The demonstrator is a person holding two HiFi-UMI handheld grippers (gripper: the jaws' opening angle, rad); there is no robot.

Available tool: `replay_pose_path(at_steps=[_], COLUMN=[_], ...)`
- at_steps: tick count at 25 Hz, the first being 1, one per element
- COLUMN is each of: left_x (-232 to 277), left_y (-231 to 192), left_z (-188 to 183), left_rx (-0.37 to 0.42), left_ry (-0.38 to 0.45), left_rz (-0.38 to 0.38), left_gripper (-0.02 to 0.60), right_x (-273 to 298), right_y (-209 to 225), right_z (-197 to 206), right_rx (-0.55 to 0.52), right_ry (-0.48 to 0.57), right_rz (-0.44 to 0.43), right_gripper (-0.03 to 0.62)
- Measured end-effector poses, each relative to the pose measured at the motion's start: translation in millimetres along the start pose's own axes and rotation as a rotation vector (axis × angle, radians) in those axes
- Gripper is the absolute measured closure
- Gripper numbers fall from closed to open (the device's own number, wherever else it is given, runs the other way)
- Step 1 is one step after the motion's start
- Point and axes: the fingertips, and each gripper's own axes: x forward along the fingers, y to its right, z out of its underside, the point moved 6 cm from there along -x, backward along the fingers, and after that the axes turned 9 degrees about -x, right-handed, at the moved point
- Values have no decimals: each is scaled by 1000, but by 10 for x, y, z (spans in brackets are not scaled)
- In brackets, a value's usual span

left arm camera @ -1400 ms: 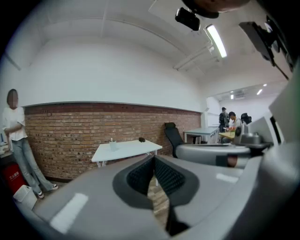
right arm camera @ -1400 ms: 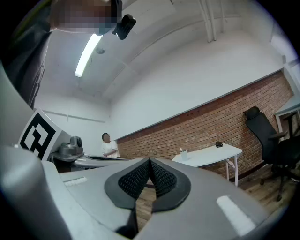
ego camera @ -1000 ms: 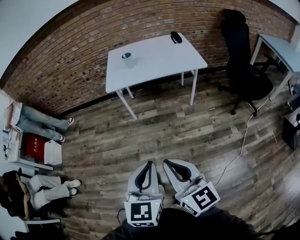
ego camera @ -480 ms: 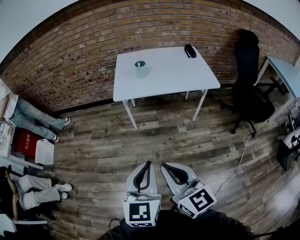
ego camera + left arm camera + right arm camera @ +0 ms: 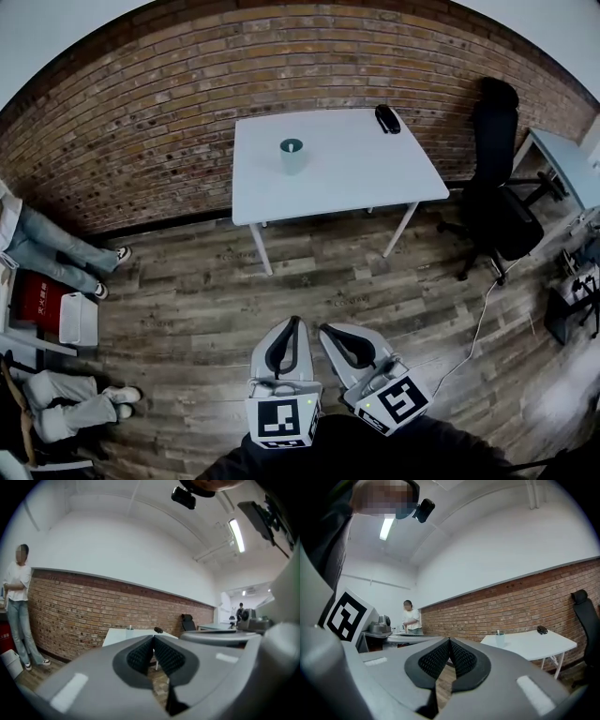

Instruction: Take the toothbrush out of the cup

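Observation:
A pale teal cup stands on the white table by the brick wall, with the white toothbrush upright in it. Both grippers are far from it, held low over the wooden floor at the bottom of the head view. My left gripper is shut with nothing between its pads. Beside it, my right gripper is shut and empty too. The cup and toothbrush show small and distant in the right gripper view. The cup is a speck in the left gripper view.
A small black object lies at the table's far right corner. A black office chair stands right of the table, with a cable across the floor. People sit at the left, and red and white boxes stand there.
The table and cup have come closer and shifted toward the middle of the head view. Both grippers stay shut, side by side at the bottom.

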Motion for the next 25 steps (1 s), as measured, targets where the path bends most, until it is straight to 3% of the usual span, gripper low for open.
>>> replay_pose_path(at_steps=[8,25], left_x=[340,1489], left_y=[-42,-177], left_z=[94,-53], left_rx=[-8,58], left_ry=[-49,-90], left_rz=[53,15], left_gripper=[572,572], right_x=[158,881], right_y=[243,1300], right_z=[64,149], right_rx=[1,48], right_ry=[-21,24], right_rz=[60,49], right_gripper=[594,592])
